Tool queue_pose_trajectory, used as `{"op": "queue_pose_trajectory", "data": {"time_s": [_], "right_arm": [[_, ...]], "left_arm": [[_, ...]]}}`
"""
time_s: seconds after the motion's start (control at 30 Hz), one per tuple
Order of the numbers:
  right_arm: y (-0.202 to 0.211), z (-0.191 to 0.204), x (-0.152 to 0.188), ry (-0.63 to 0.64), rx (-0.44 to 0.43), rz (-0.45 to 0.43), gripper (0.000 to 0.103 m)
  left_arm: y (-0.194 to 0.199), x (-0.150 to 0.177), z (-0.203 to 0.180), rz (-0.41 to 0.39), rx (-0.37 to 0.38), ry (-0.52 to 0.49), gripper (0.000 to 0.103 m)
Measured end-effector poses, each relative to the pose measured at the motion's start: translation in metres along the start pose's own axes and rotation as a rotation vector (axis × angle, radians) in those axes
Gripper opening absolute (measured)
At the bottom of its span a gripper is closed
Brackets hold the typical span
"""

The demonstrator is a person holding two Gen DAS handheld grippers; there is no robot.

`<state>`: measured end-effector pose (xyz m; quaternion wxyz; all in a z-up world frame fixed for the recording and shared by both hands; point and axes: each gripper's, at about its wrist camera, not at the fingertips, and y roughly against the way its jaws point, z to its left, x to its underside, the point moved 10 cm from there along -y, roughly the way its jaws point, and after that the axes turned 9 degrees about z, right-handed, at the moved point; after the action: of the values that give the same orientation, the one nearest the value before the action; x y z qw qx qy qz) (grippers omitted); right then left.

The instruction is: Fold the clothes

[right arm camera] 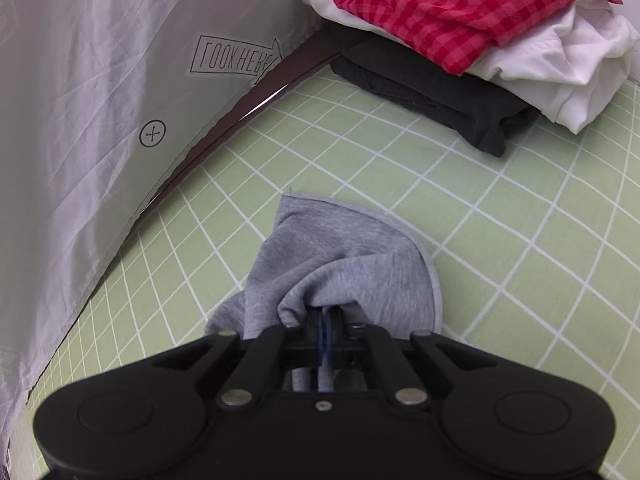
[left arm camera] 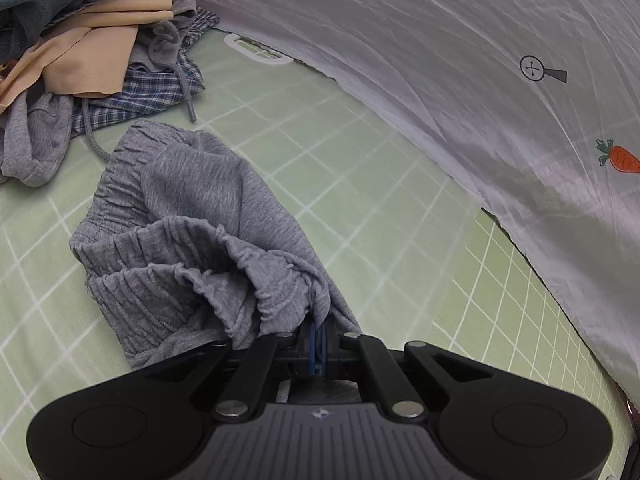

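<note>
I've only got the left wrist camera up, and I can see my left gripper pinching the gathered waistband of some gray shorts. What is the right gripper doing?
Observer: The right gripper is shut on gray cloth too, at a plain hemmed end with no gathers; whether it is the same shorts, I cannot tell.
Operator: Is anything lying ahead of the right gripper?
Observer: Yes, a stack of clothes: a red checked shirt on top of a white garment, with a dark folded garment underneath.
Operator: Any markings on that side?
Observer: The white sheet beside the green checked mat carries a printed arrow box reading LOOK HERE.
</note>
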<state>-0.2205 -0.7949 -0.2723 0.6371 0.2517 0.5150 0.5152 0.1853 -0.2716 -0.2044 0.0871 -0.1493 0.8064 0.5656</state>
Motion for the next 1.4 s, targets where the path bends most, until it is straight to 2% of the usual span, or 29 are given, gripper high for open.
{"op": "queue_pose_trajectory", "data": {"time_s": [0.13,0.27,0.43,0.63,0.97,1.03,1.13,1.27,1.33,1.4], "right_arm": [[0.039,-0.026,0.004,-0.006,0.062,-0.095,0.002],[0.087,-0.064,0.014,-0.028,0.112,-0.18,0.002],[0.122,-0.103,0.038,-0.057,0.122,-0.205,0.002],[0.157,-0.121,0.061,-0.058,0.123,-0.246,0.002],[0.235,-0.134,0.051,-0.048,0.082,-0.386,0.001],[0.24,-0.141,0.062,-0.025,0.113,-0.382,0.001],[0.243,-0.154,0.08,0.01,0.166,-0.37,0.001],[0.225,-0.186,0.116,0.001,0.247,-0.283,0.001],[0.214,-0.201,0.133,-0.023,0.262,-0.224,0.001],[0.205,-0.21,0.145,-0.046,0.264,-0.174,0.001]], "left_arm": [[0.016,-0.001,0.003,-0.021,0.016,0.02,0.002],[0.067,0.011,0.044,-0.087,0.006,0.053,0.002],[0.126,0.019,0.103,-0.164,-0.023,0.11,0.002],[0.166,0.023,0.143,-0.214,-0.022,0.151,0.002],[0.227,0.028,0.197,-0.293,-0.018,0.19,0.002],[0.239,0.029,0.208,-0.309,-0.017,0.198,0.002],[0.23,0.05,0.237,-0.268,-0.075,0.245,0.002],[0.214,0.082,0.278,-0.199,-0.163,0.315,0.002],[0.21,0.096,0.289,-0.175,-0.206,0.315,0.002],[0.206,0.107,0.295,-0.157,-0.215,0.322,0.003]]}}
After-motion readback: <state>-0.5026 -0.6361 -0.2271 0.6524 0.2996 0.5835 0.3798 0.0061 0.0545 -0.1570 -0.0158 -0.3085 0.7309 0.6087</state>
